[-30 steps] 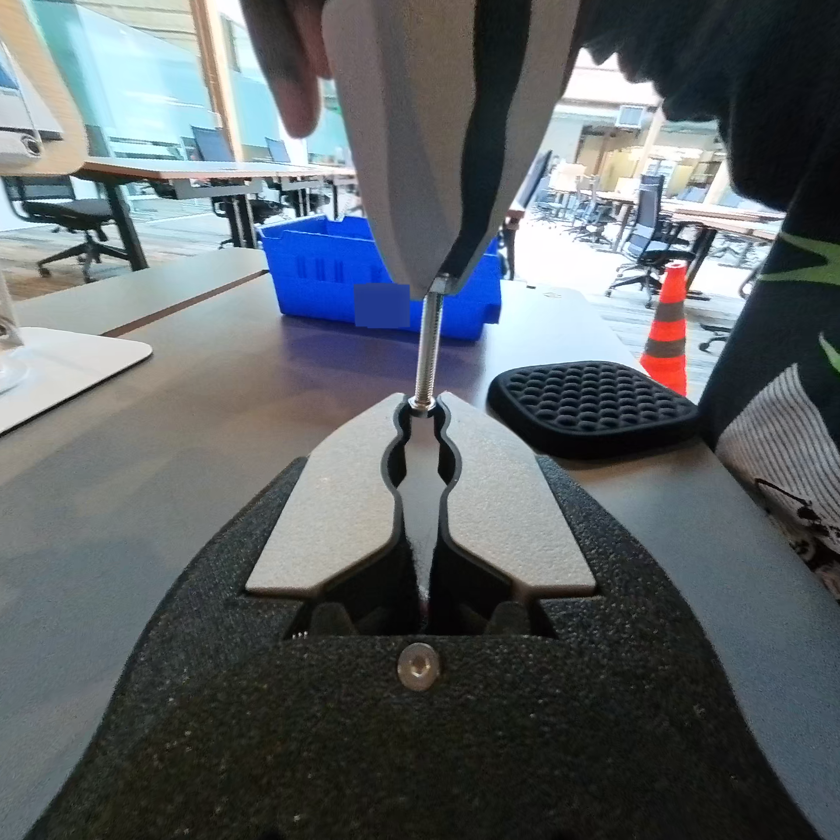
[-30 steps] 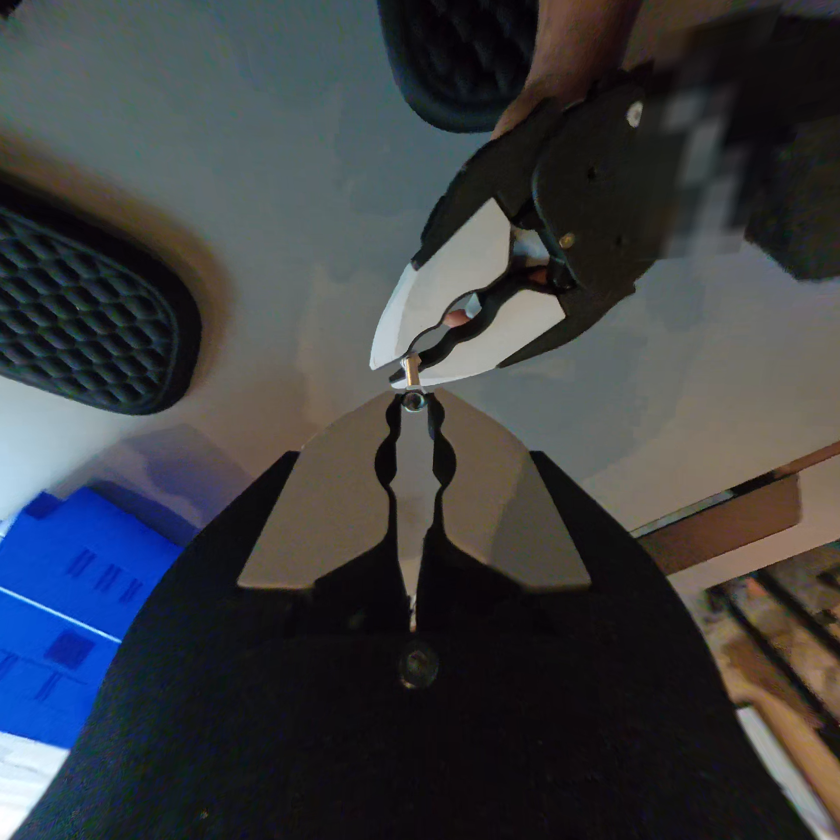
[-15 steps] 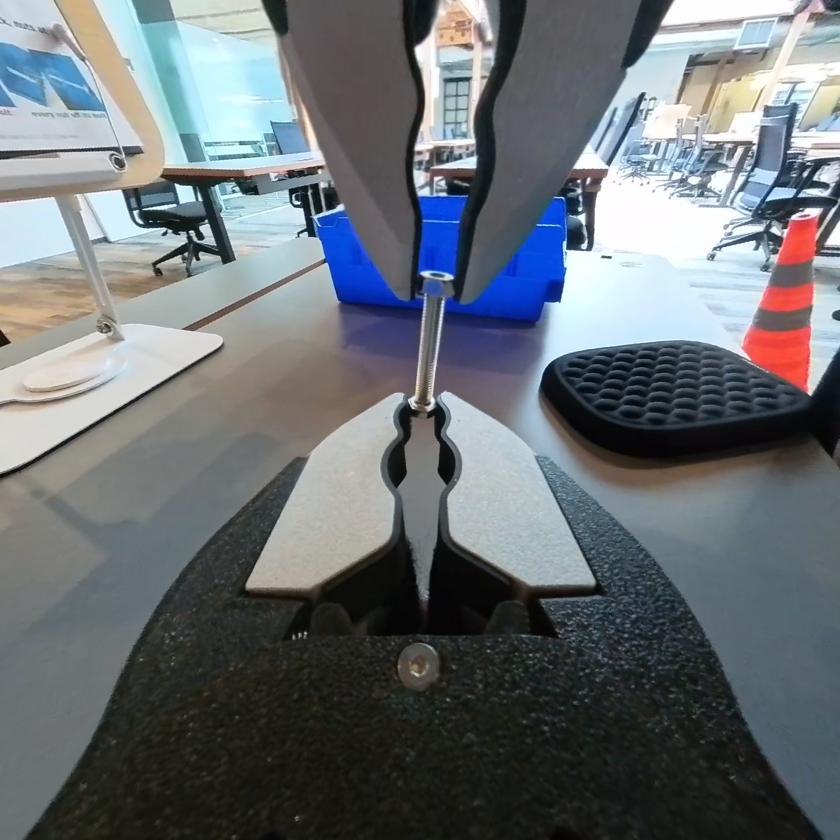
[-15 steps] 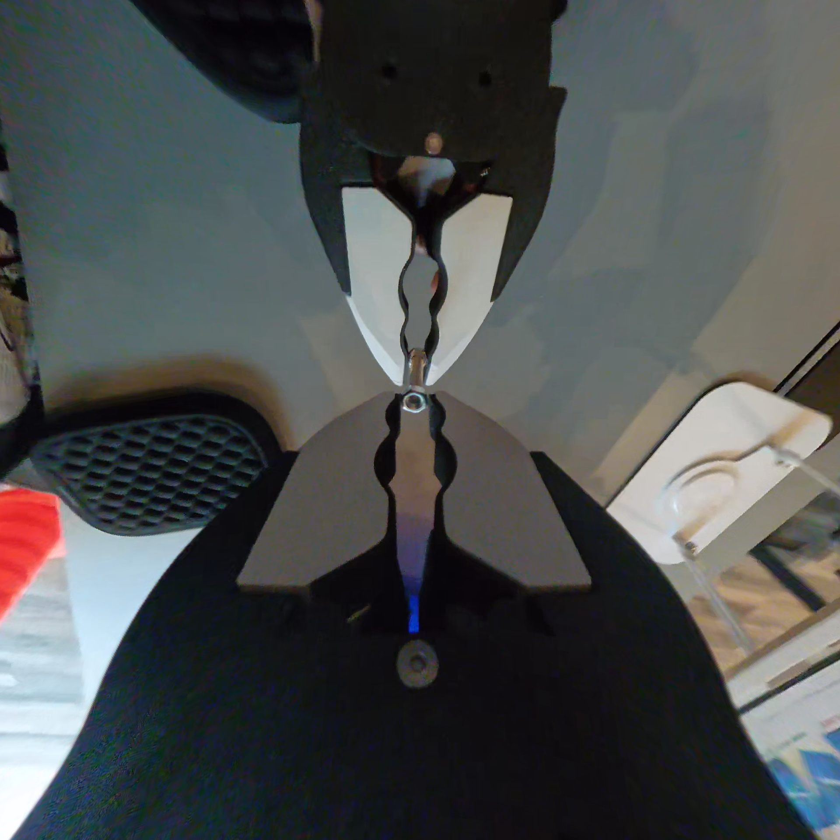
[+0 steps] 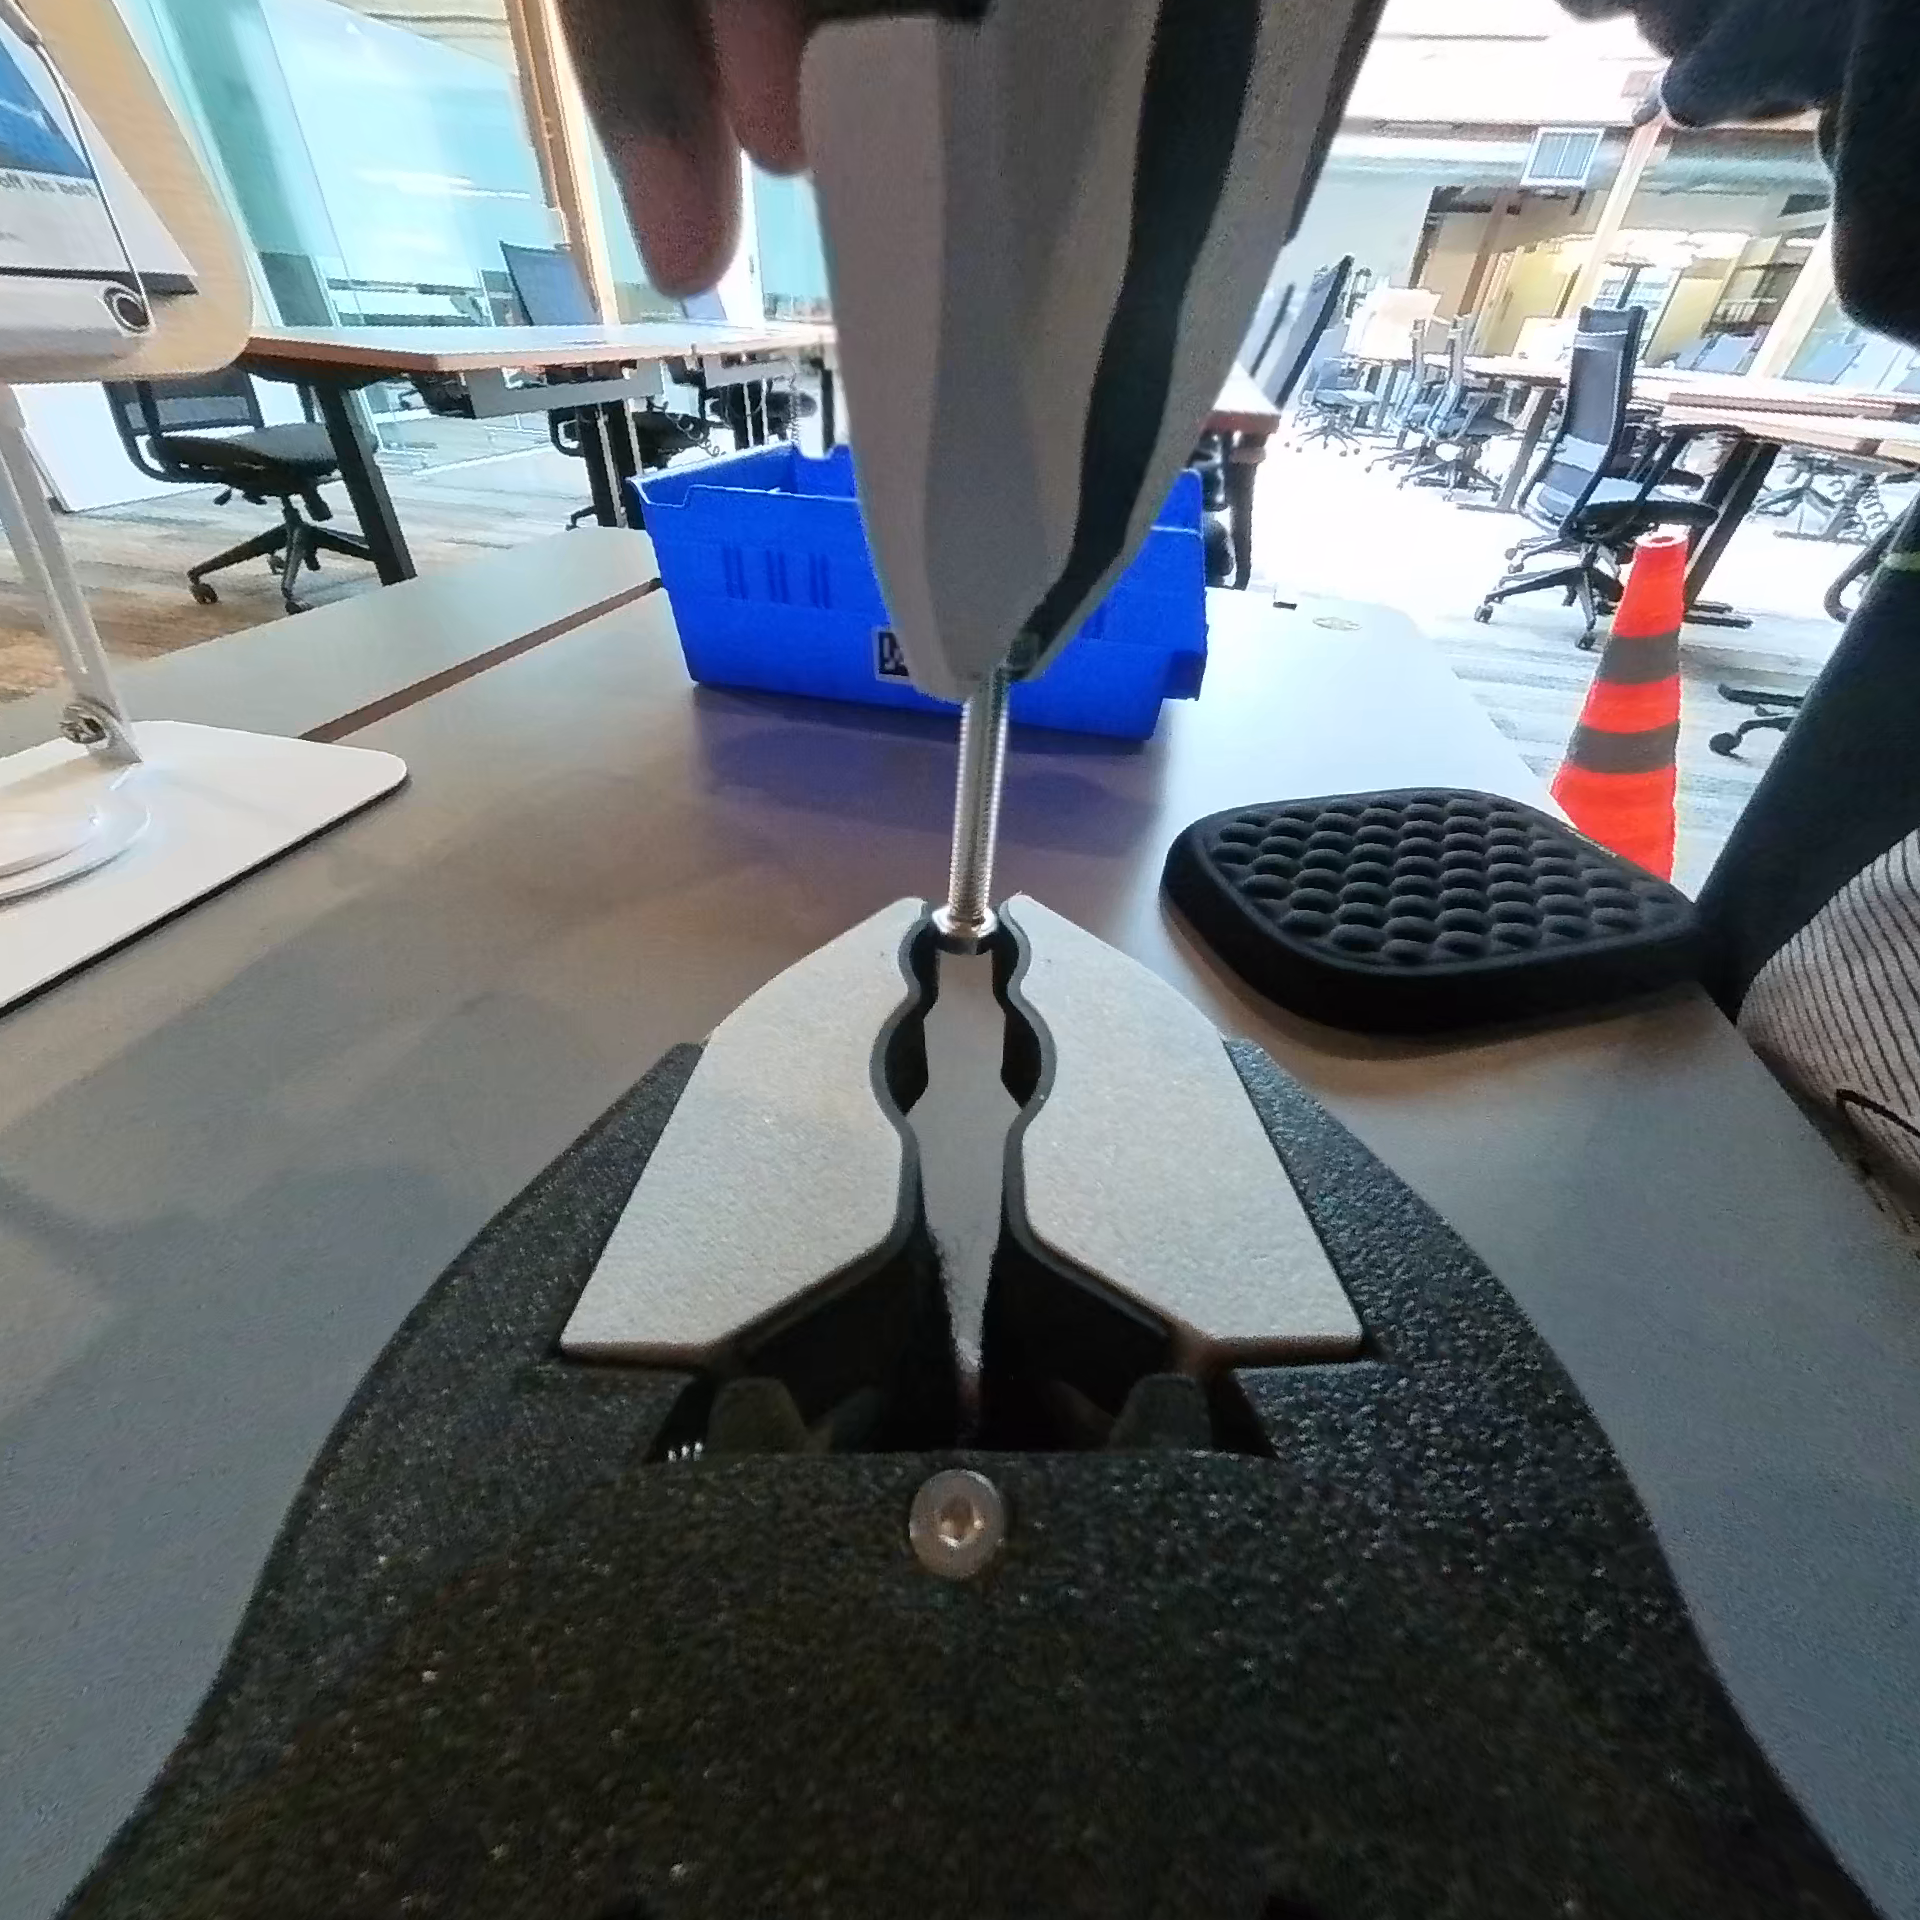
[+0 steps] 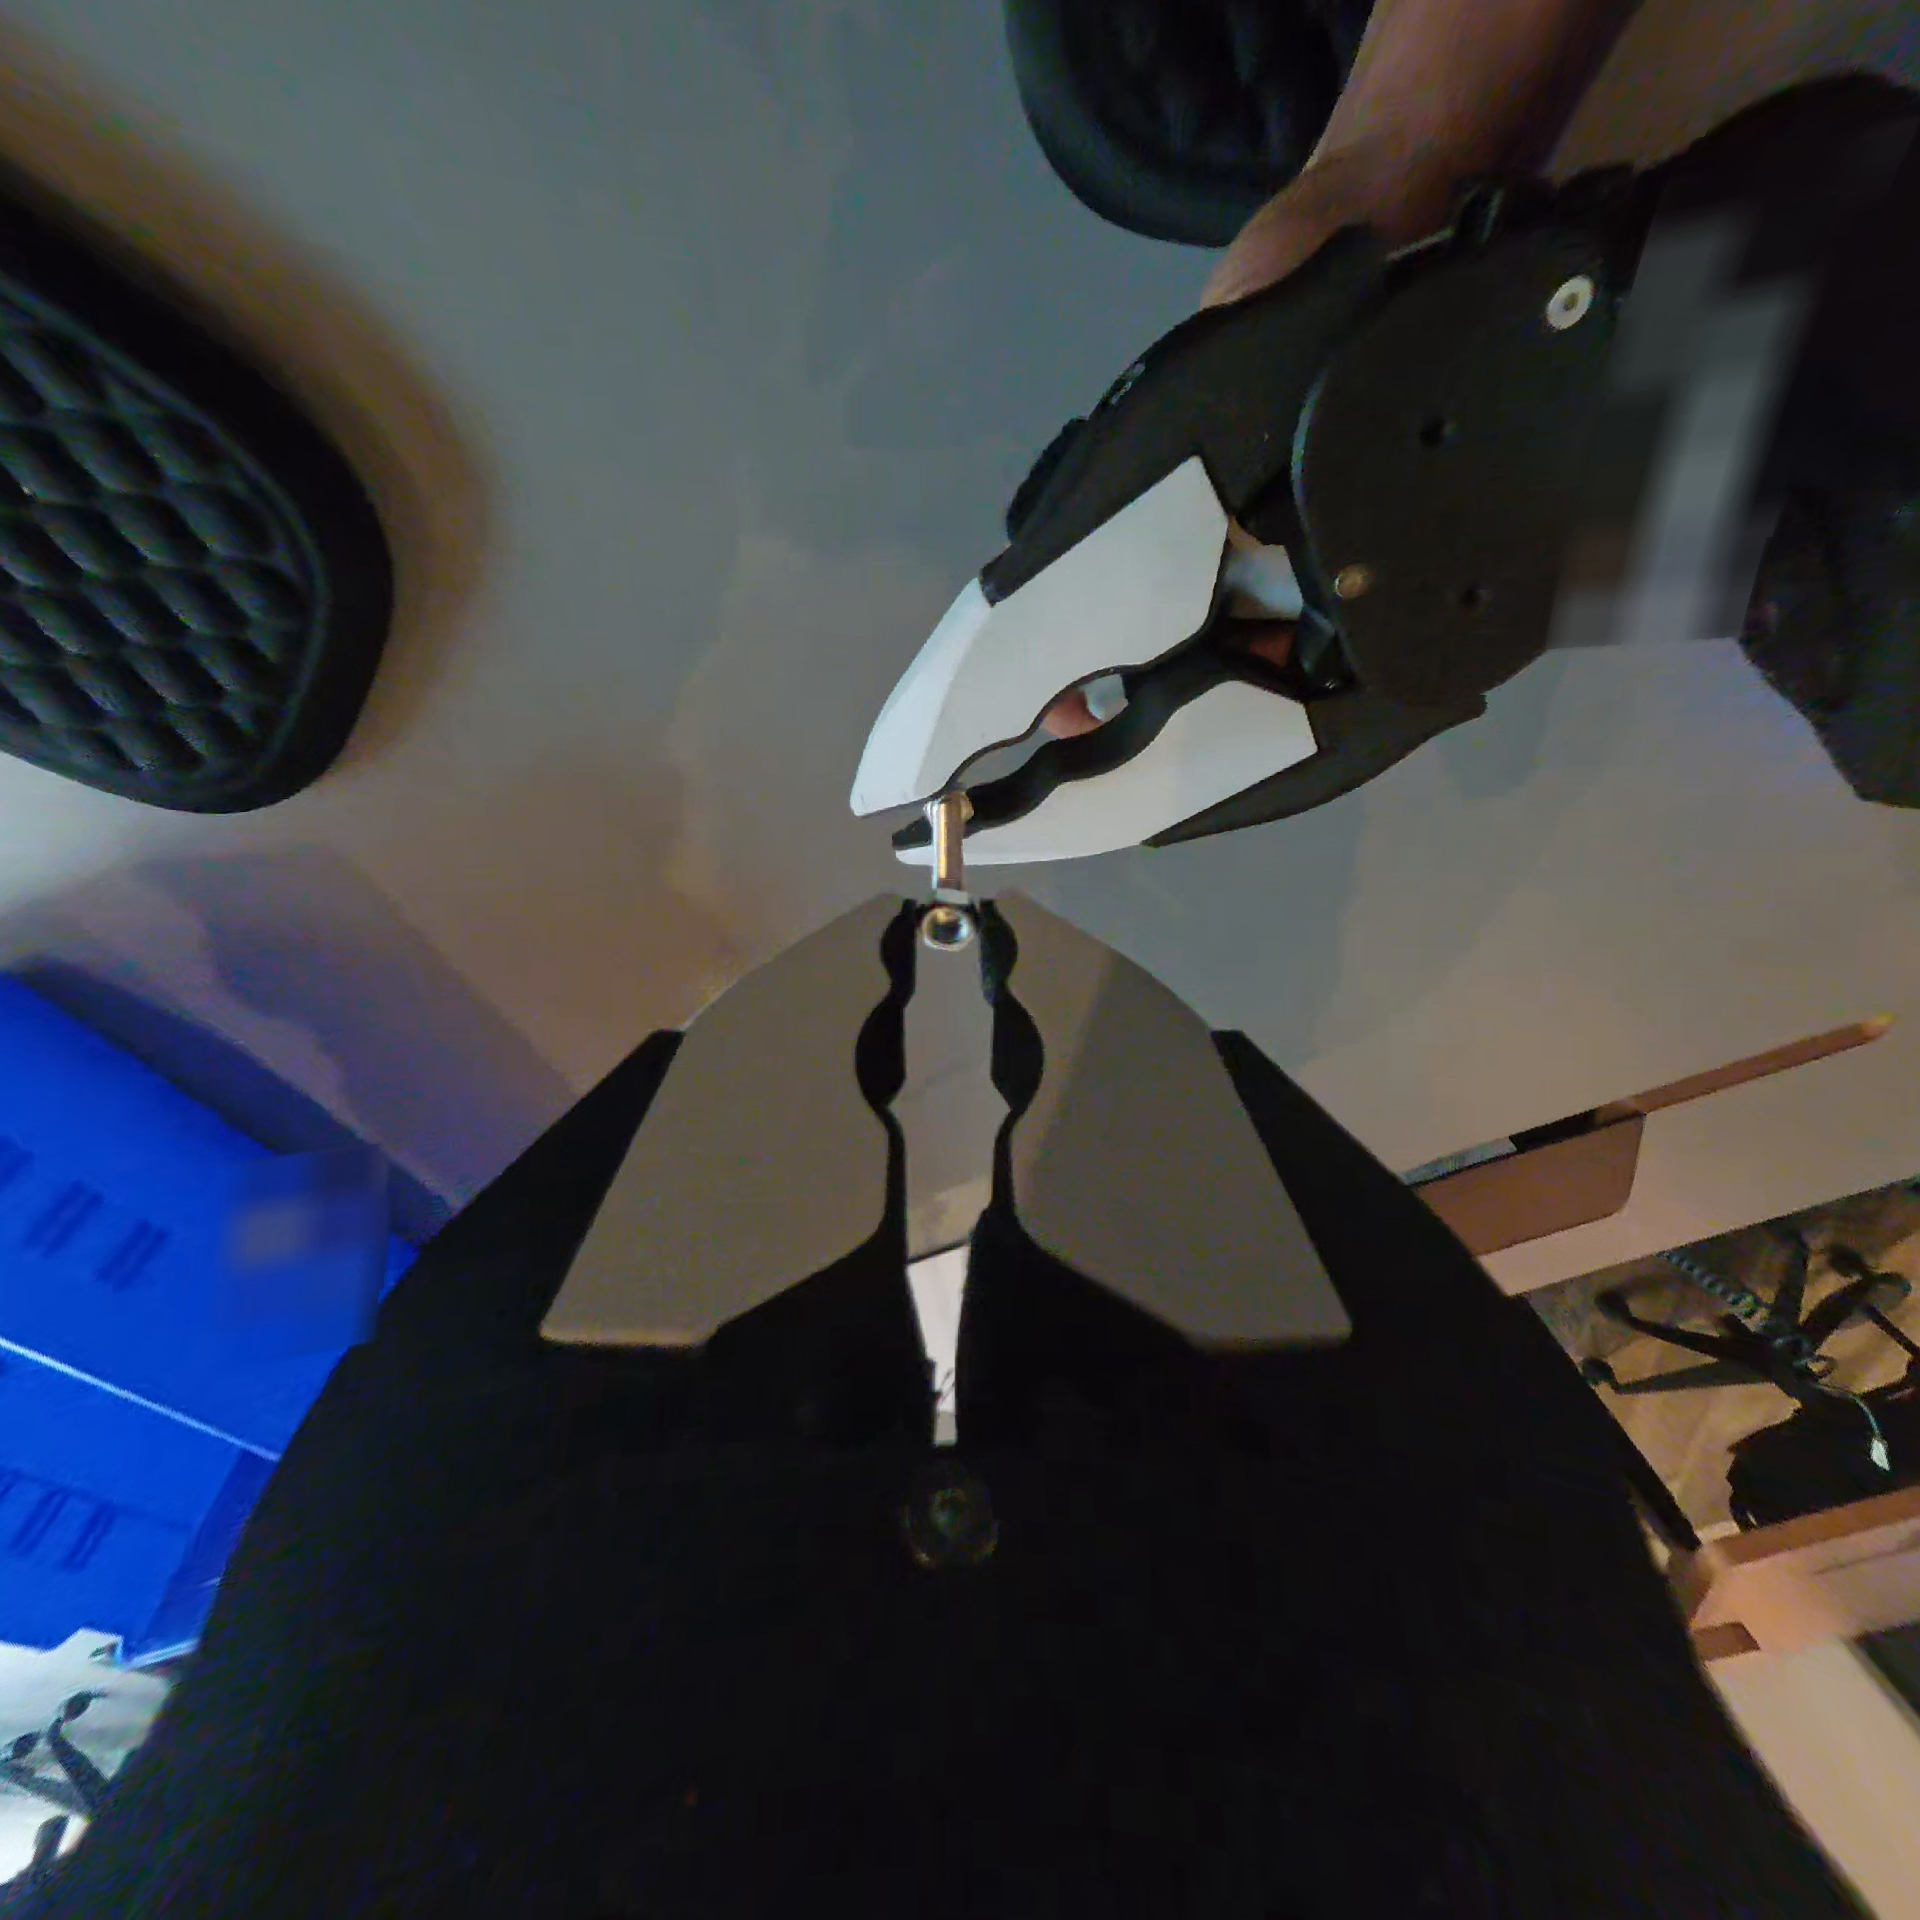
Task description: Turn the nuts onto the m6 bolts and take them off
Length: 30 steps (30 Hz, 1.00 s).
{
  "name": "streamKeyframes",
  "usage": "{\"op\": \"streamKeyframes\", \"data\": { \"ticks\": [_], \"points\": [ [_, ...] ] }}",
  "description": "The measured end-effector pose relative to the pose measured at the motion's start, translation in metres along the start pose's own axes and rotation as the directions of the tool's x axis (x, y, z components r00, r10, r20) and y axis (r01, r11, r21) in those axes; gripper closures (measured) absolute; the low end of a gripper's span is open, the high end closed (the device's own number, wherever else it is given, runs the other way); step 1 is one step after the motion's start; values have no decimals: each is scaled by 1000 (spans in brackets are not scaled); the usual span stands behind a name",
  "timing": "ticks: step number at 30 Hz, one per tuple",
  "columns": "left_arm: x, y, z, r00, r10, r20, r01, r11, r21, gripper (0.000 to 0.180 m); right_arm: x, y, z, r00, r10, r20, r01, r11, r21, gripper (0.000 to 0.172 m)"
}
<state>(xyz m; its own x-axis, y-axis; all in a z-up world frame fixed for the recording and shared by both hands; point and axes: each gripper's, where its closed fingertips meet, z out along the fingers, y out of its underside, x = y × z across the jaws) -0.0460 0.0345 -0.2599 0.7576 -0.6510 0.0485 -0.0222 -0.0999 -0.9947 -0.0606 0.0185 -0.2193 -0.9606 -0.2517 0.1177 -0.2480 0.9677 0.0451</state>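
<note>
Left tool (image 5: pixel 966 935) clenched on nut (image 5: pixel 966 928) (bolt (image 5: pixel 980 800) threaded in, upright above table (image 5: pixel 416 935)); right tool (image 6: pixel 948 923) clamping bolt head from above.

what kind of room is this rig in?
Most likely an open-plan office: rows of desks and mesh office chairs behind glass partitions, seen across a grey work table; an orange traffic cone stands on the floor.
</note>
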Motion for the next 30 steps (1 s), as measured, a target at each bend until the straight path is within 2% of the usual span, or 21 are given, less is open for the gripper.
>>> {"op": "streamKeyframes", "data": {
  "ticks": [3, 7, 9, 11, 14, 15, 18, 20, 23, 25, 30],
  "points": [
    [-1, 0, 0, 1000, 2, 15, -2, 1000, 4, 171, 1, 0, 0, 996, 93, 7, -93, 996, 9, 161],
    [-5, -1, 0, 998, 22, 62, -22, 1000, 3, 172, 0, 3, 0, 940, 340, 30, -340, 940, 8, 161],
    [-7, 0, 0, 995, 35, 92, -35, 999, -2, 172, 0, 4, 1, 878, 478, 39, -478, 878, 5, 162],
    [-8, 0, 1, 991, 53, 122, -52, 999, -11, 172, 0, 4, 2, 778, 625, 63, -626, 780, 5, 162],
    [-12, 2, 1, 981, 88, 170, -84, 996, -31, 172, -4, 6, 3, 663, 743, 94, -745, 667, -13, 162],
    [-12, 3, 1, 980, 96, 173, -90, 995, -38, 172, -4, 6, 4, 654, 750, 97, -753, 658, -12, 162],
    [-11, 3, 2, 986, 82, 146, -78, 996, -37, 171, -3, 5, 4, 703, 708, 74, -710, 704, 17, 162],
    [-11, 2, 1, 988, 66, 140, -62, 998, -28, 171, -1, 6, 3, 708, 704, 58, -706, 708, 26, 159],
    [-12, 4, 1, 986, 71, 152, -65, 997, -42, 171, -2, 8, 3, 647, 759, 71, -762, 647, 24, 143],
    [-13, 4, 1, 985, 70, 158, -64, 997, -45, 171, -3, 10, 4, 614, 787, 70, -789, 613, 28, 146],
    [-12, 4, 2, 986, 66, 150, -59, 997, -49, 171, -2, 6, 6, 633, 772, 60, -774, 631, 54, 162]
  ]
}}
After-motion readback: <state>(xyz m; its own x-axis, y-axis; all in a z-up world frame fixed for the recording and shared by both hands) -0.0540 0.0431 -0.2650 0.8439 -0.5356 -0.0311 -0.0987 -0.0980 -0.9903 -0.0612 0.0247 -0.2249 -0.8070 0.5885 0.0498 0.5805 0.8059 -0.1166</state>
